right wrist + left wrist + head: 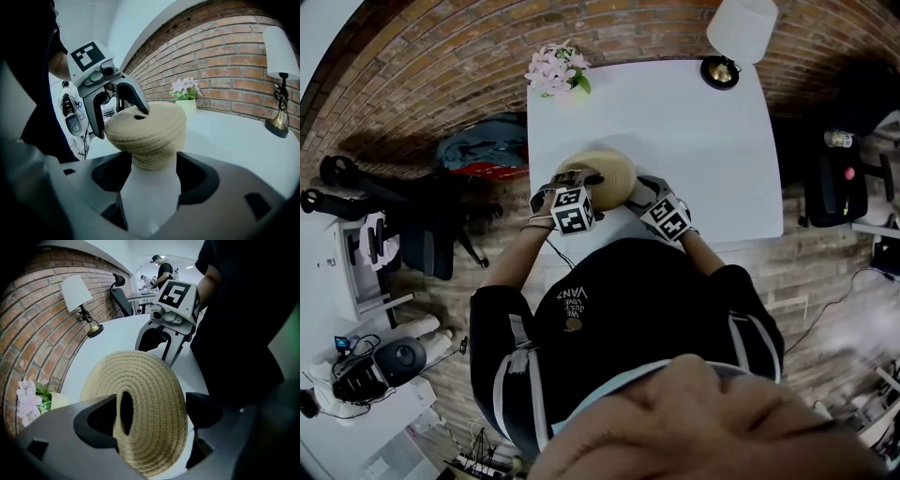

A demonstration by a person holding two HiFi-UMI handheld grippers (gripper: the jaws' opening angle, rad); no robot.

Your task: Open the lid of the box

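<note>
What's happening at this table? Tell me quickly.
A person works two handheld grippers on a round beige woven-rope box on the white table. The right gripper straddles the box's body; a firm grip isn't certain. The left gripper hangs open over the woven lid, its loop handle between the jaws, ungripped.

The box (154, 157) stands at the table's (694, 131) near edge, toward its left corner, with the lid (602, 176) on it. Flowers (555, 69) occupy the far left corner and a lamp (739, 33) the far right (both well apart from the box). The left gripper (150, 414) hangs over the lid; the right gripper (152, 173) straddles the box.
</note>
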